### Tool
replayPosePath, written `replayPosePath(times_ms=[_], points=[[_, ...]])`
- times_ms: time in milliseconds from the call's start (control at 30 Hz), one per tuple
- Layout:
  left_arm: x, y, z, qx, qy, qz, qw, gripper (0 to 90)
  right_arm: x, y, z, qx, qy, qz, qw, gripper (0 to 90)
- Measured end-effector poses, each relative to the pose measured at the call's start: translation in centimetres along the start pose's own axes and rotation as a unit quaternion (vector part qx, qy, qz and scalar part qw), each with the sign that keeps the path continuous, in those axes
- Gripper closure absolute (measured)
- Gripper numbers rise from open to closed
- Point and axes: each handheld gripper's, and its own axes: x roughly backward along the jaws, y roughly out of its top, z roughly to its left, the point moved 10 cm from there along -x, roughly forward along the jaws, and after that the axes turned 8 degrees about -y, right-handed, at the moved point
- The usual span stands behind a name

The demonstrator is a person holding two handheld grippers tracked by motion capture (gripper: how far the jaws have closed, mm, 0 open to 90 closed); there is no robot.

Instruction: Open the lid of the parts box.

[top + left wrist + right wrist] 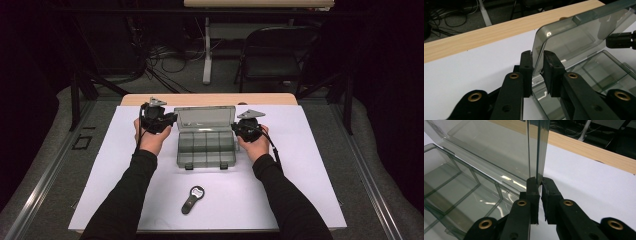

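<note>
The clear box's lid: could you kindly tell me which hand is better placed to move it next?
Right, probably. The right tongs are pinched shut on the lid at its edge, while the left tongs only straddle the opposite edge with a gap showing, so they would need to close first.

High view: the lid [205, 119] side edges are hidden behind the left claw [169, 120] and right claw [239, 127]. The markings on the small tool [192, 199] are too small to read. Both forearms are cut off by the bottom edge.
</note>
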Motion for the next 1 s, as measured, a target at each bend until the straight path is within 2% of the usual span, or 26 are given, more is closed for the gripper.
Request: replayPosePath(times_ms=[267, 367, 467, 667, 833, 1000], points=[[-0.1, -1.4, 0.2, 0.011, -0.007, 0.010, 0.9999, 75.7, 0.0, 0.0, 0.0, 0.006, -0.002, 0.000, 1.0000, 84.9], [-0.3, -1.8, 0.1, 0.016, -0.020, 0.010, 0.9996, 72.8, 0.0, 0.0, 0.0, 0.007, -0.003, 0.000, 1.0000, 84.9], [-0.4, -2.4, 0.1, 0.011, -0.019, 0.016, 0.9996, 69.7, 0.1, 0.0, 0.0, 0.012, -0.006, 0.000, 0.9999, 84.9], [-0.4, -3.4, 0.0, 0.019, -0.027, 0.023, 0.9992, 64.7, 0.1, 0.0, 0.0, 0.016, -0.009, -0.001, 0.9998, 84.9], [-0.5, -4.0, -0.1, 0.034, -0.031, 0.015, 0.9988, 56.0, 0.1, 0.0, 0.1, 0.022, -0.010, -0.002, 0.9997, 84.8], [-0.4, -4.6, -0.2, 0.036, -0.035, 0.024, 0.9985, 53.3, 0.1, -0.1, 0.1, 0.022, -0.011, -0.002, 0.9997, 84.8]])
